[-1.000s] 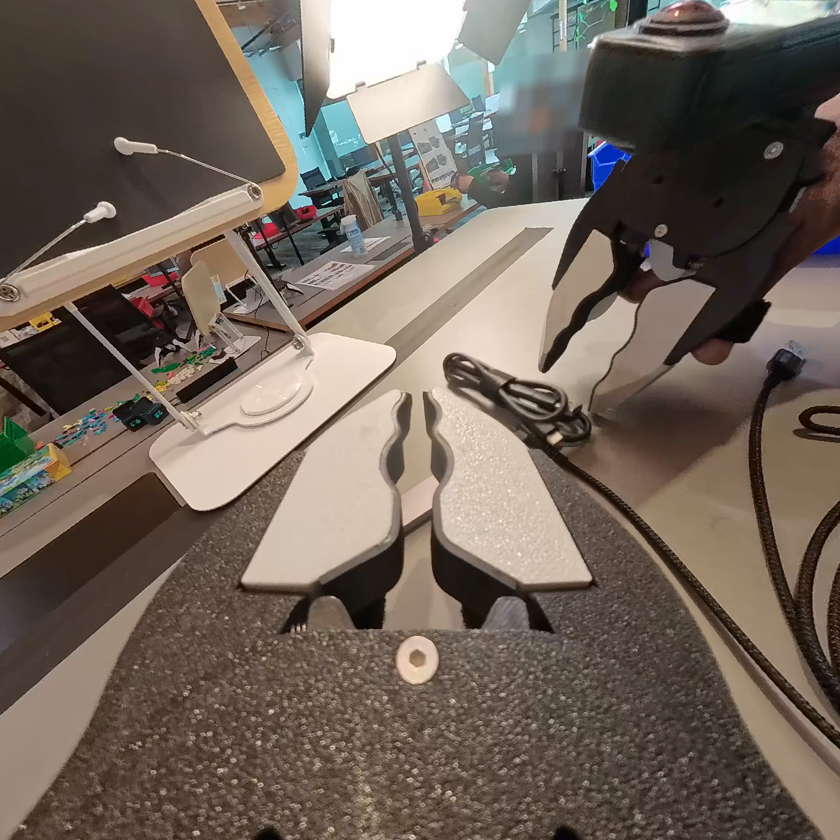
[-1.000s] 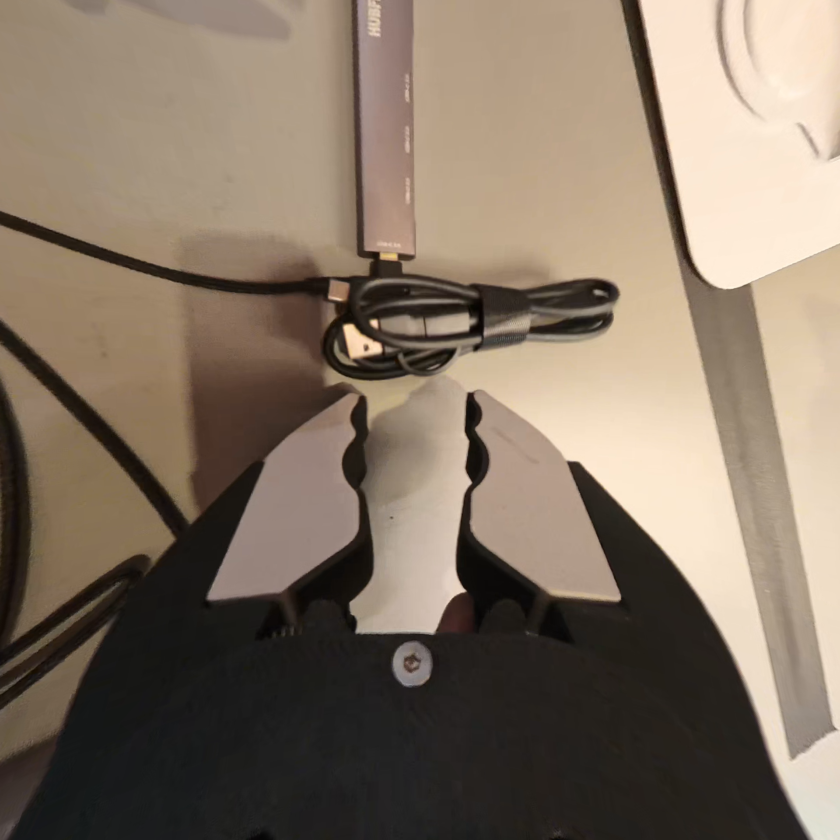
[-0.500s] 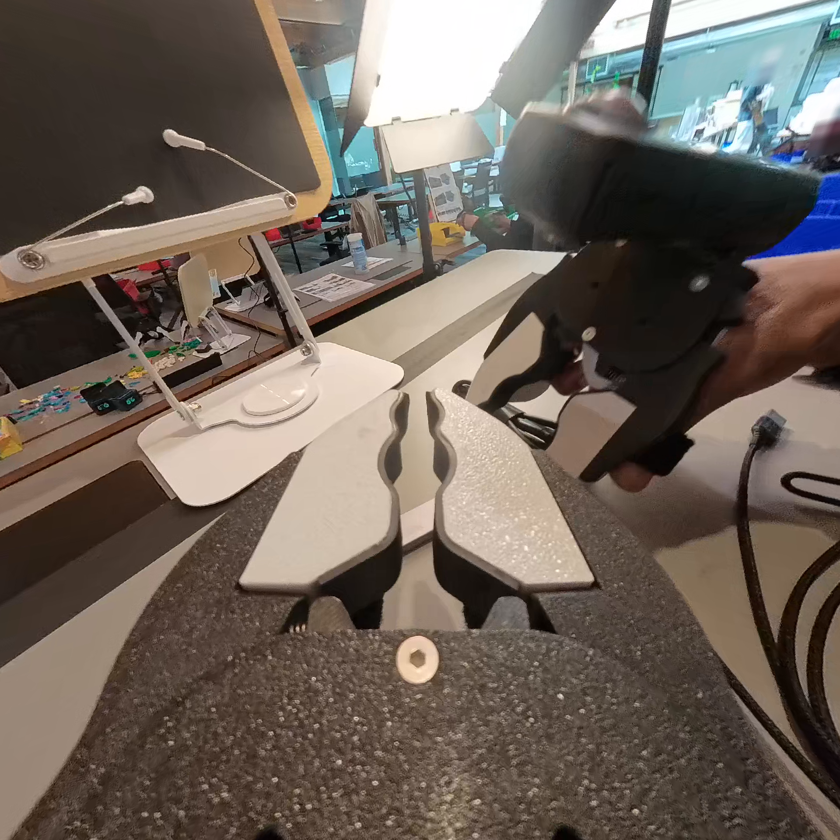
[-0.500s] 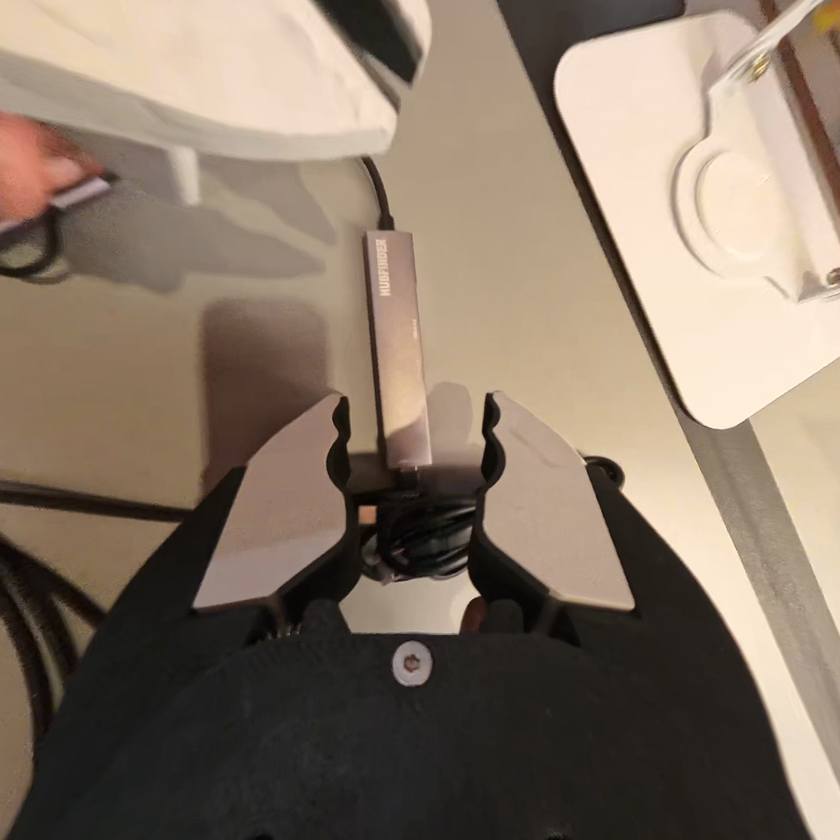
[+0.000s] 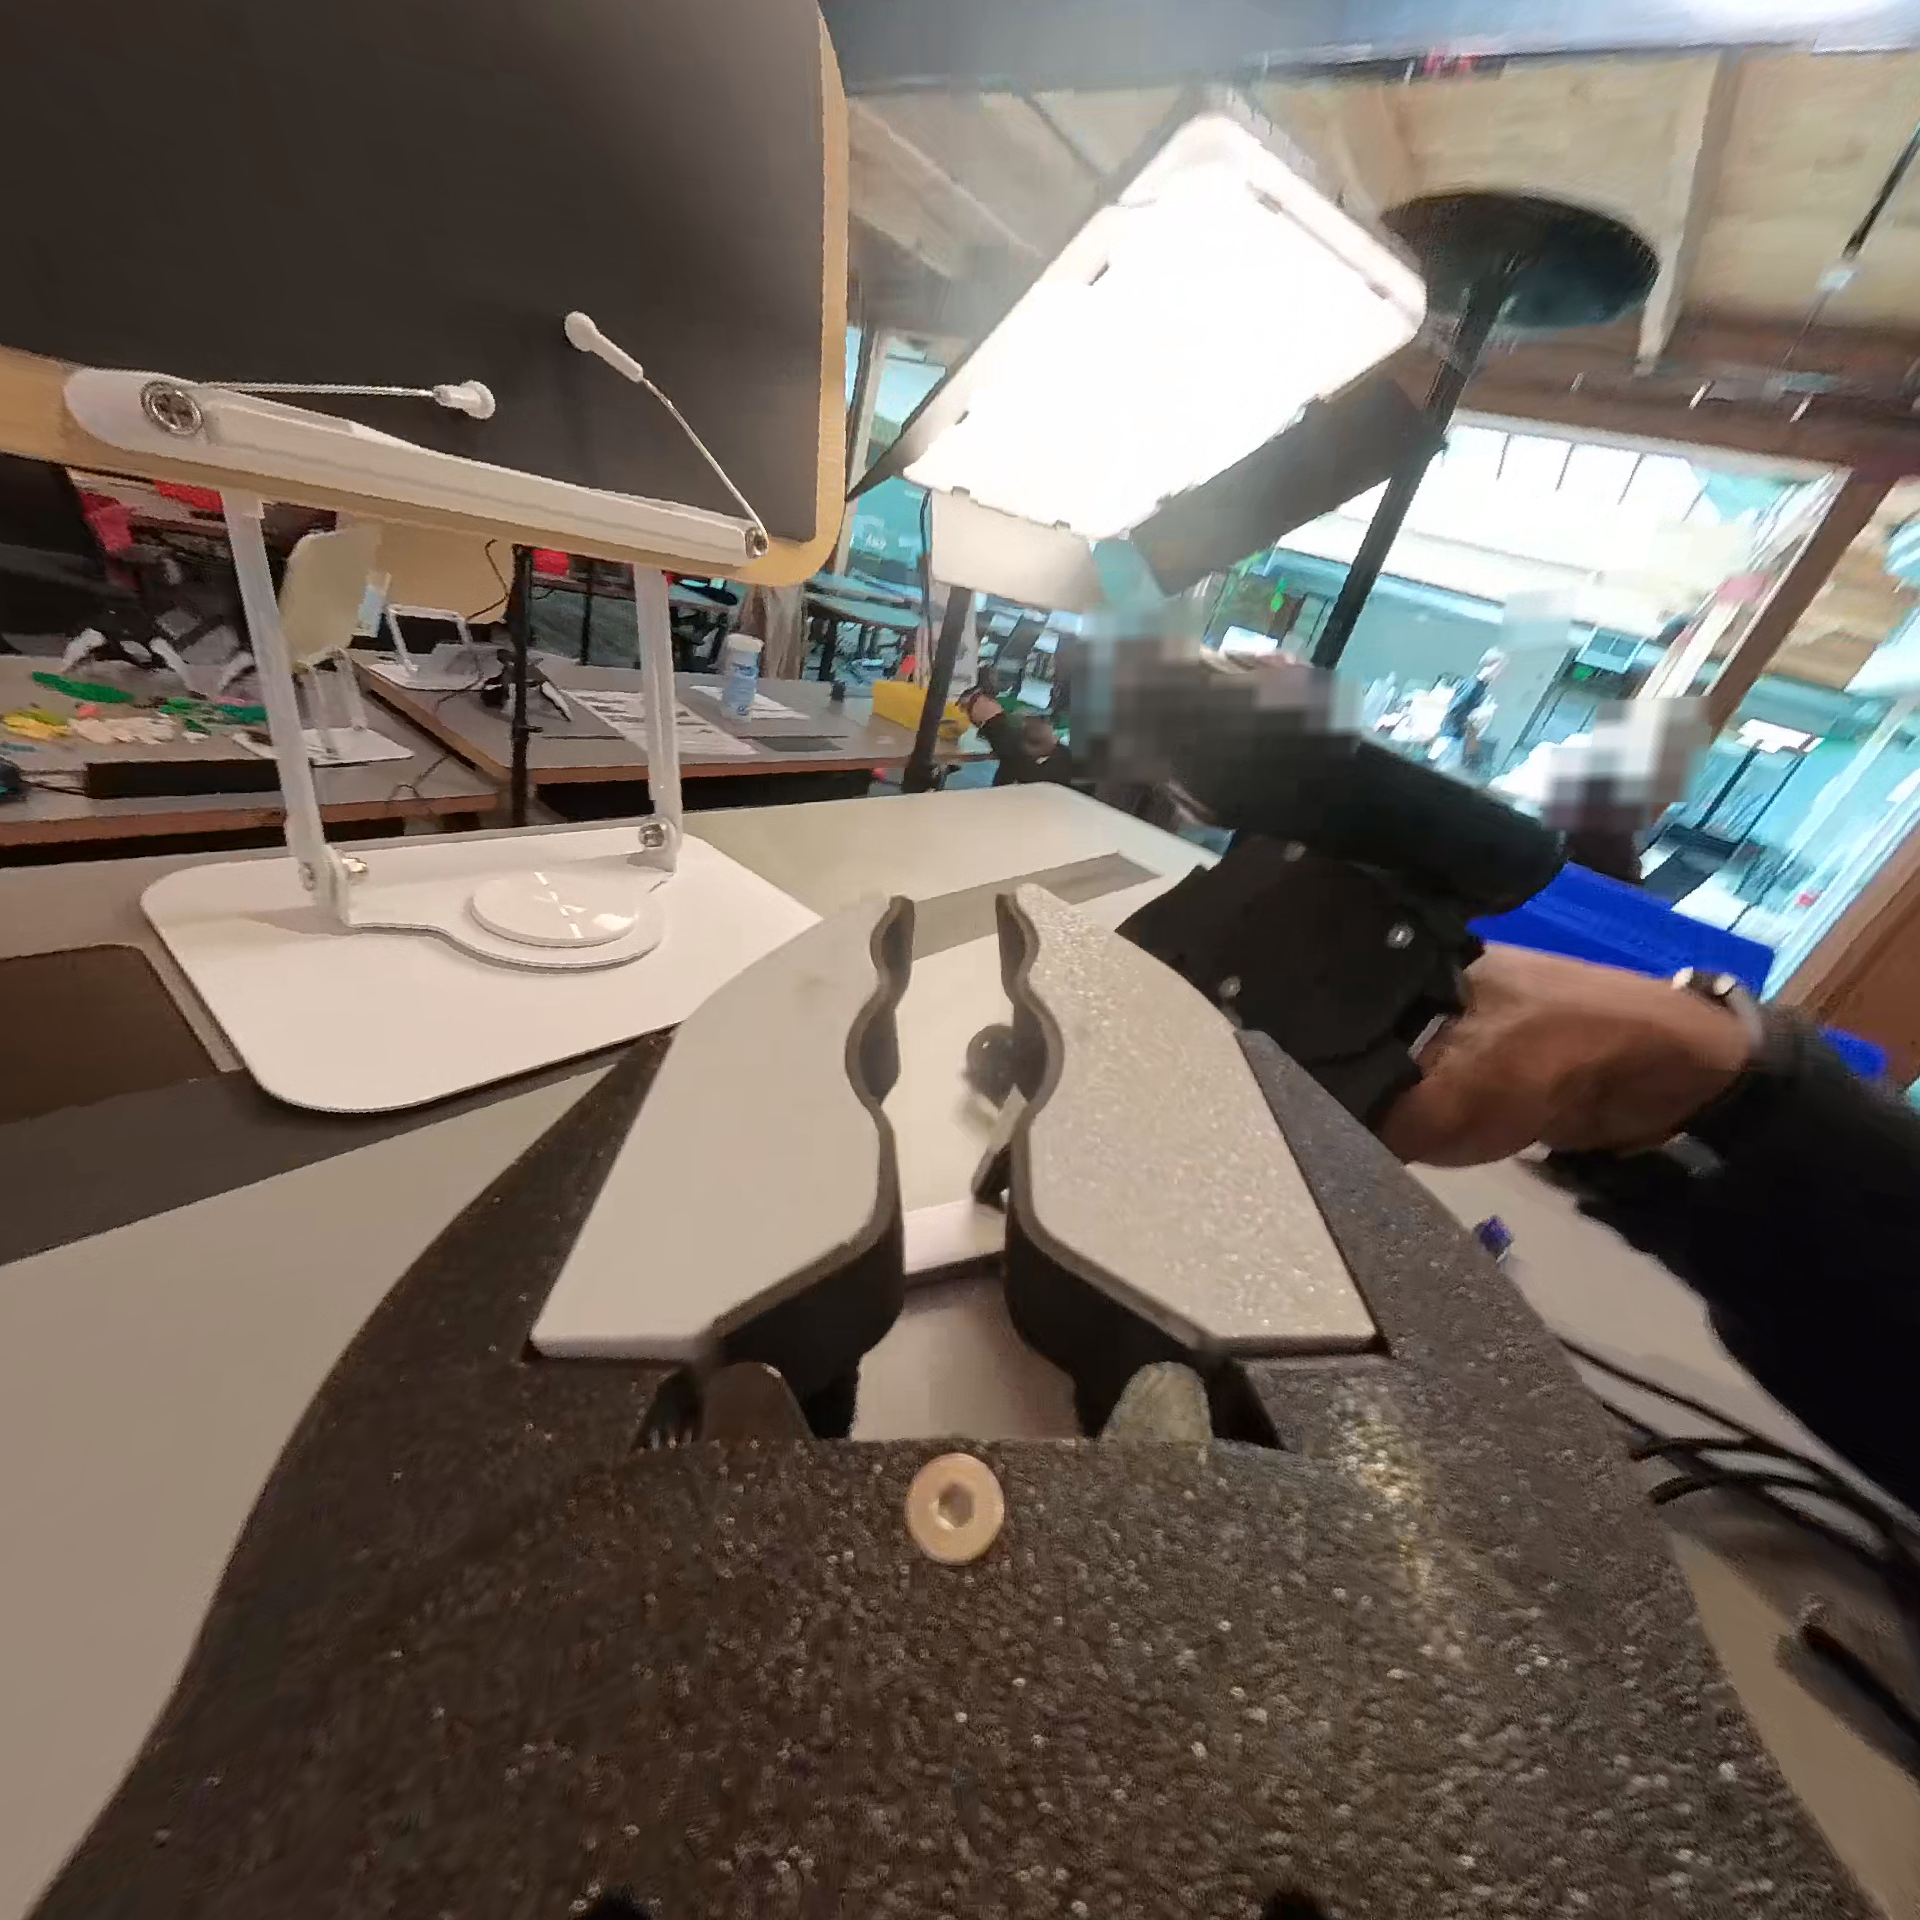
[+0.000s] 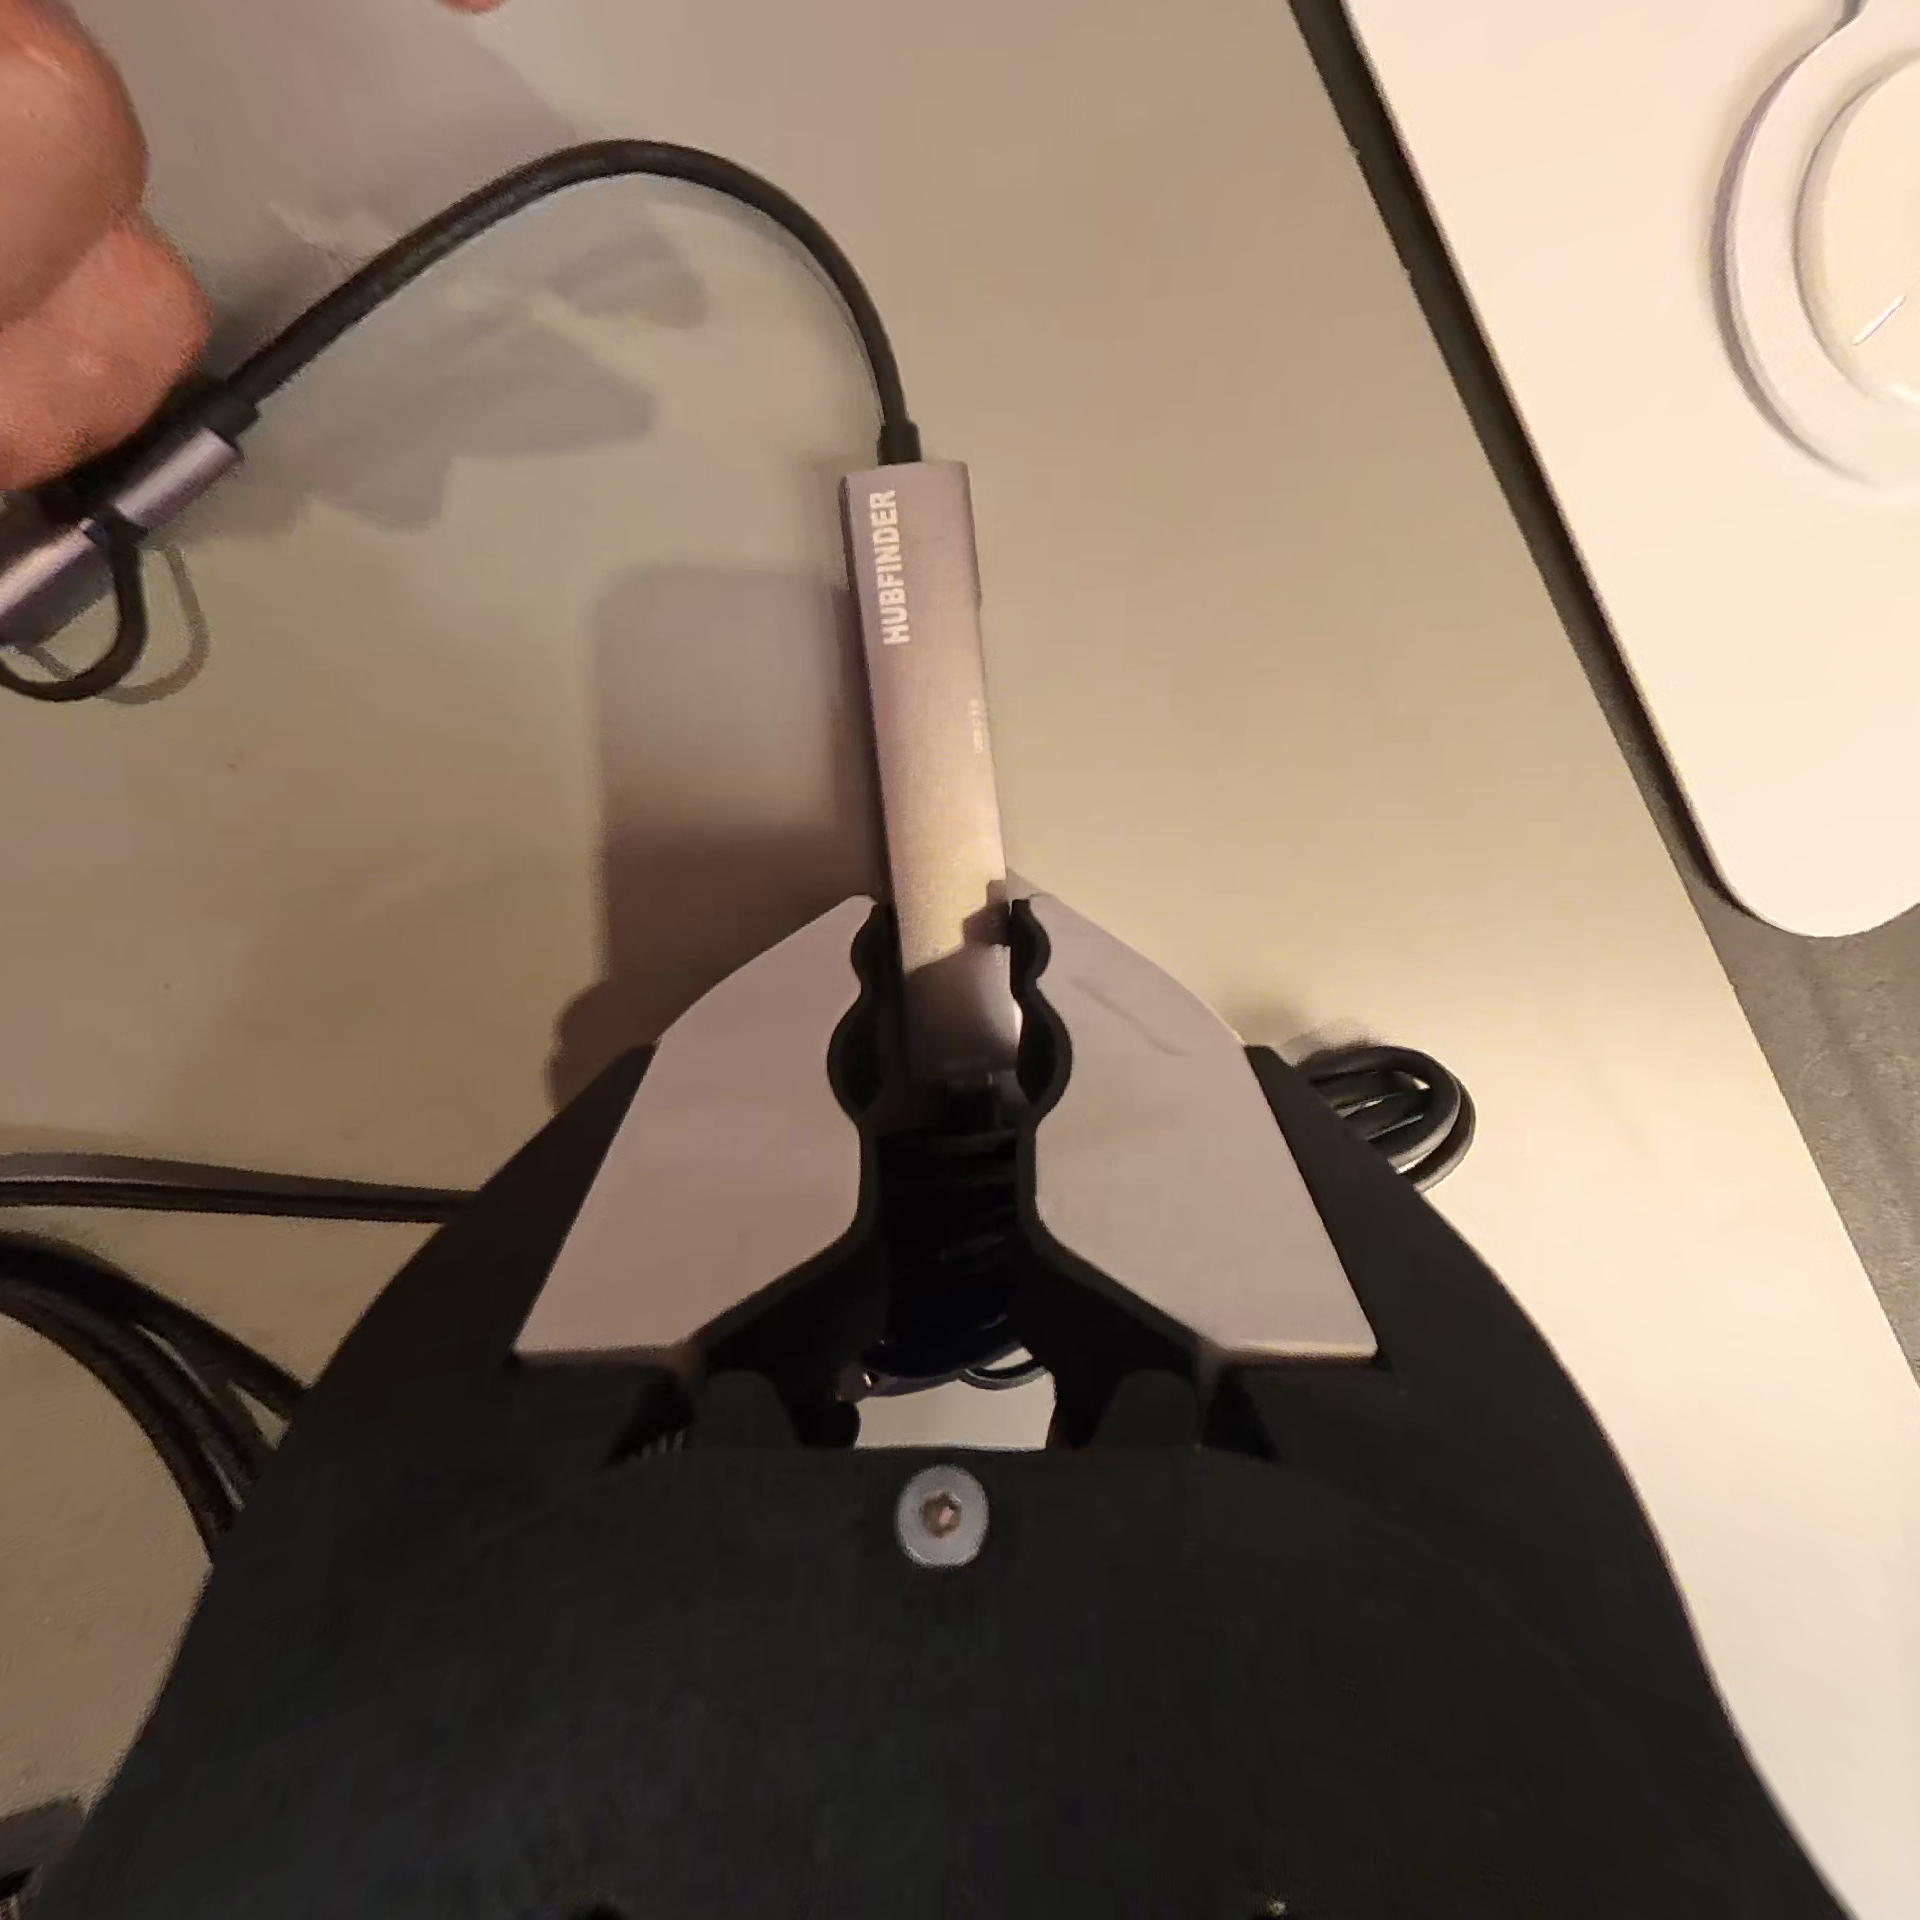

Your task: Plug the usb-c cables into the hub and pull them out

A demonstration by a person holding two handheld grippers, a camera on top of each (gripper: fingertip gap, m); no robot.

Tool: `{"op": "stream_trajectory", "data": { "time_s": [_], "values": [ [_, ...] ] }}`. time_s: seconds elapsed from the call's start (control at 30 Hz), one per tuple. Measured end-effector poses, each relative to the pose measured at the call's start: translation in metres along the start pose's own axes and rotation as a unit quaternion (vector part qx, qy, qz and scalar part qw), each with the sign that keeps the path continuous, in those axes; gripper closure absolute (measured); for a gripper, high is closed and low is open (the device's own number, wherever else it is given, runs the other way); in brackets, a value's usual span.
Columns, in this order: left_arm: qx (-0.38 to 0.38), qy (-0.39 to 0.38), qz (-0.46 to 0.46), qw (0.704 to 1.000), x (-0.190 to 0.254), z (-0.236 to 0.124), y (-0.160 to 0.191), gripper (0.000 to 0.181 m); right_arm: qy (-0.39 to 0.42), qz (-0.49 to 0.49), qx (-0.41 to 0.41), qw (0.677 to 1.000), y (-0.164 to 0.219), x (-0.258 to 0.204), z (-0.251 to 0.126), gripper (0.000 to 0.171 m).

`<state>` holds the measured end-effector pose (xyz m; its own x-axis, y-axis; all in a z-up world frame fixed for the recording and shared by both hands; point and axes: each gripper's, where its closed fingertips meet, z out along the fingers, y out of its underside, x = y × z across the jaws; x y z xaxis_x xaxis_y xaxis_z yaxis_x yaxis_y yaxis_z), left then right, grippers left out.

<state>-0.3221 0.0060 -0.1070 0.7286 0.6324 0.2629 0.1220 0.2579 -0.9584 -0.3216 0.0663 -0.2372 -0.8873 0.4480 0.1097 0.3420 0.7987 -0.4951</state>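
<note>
1. The hub (image 6: 930,717), a grey bar, lies flat on the table (image 6: 416,831), long axis in line with the right gripper (image 6: 945,914).
2. The right gripper's fingers pinch the hub's near end; a bundled cable (image 6: 1392,1112) lies under its body.
3. The left gripper (image 5: 951,914) is narrow, holding nothing, raised and level, well apart from the hub.
4. The right is judged nearer.

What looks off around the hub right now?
A bare hand sits at the table's top left, touching the plug end of the hub's own cable. The right gripper is shut on the hub. Nothing spilled or visibly damaged.
</note>
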Motion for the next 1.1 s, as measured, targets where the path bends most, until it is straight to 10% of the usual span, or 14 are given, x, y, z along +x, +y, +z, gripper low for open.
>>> {"op": "stream_trajectory", "data": {
  "time_s": [0.27,0.9,1.1],
  "values": [
    [0.106,0.078,-0.166,0.977,0.011,-0.005,-0.029,0.163,0.076,0.021,0.079,0.994,-0.024,0.017,-0.017,0.150],
    [-0.032,0.004,-0.362,0.932,-0.003,0.026,0.046,0.134,0.169,-0.077,0.177,0.967,-0.071,0.011,-0.075,0.150],
    [0.039,0.072,-0.392,0.917,-0.001,0.019,0.025,0.169,0.141,-0.095,0.207,0.964,-0.086,-0.013,-0.065,0.150]
  ]
}}
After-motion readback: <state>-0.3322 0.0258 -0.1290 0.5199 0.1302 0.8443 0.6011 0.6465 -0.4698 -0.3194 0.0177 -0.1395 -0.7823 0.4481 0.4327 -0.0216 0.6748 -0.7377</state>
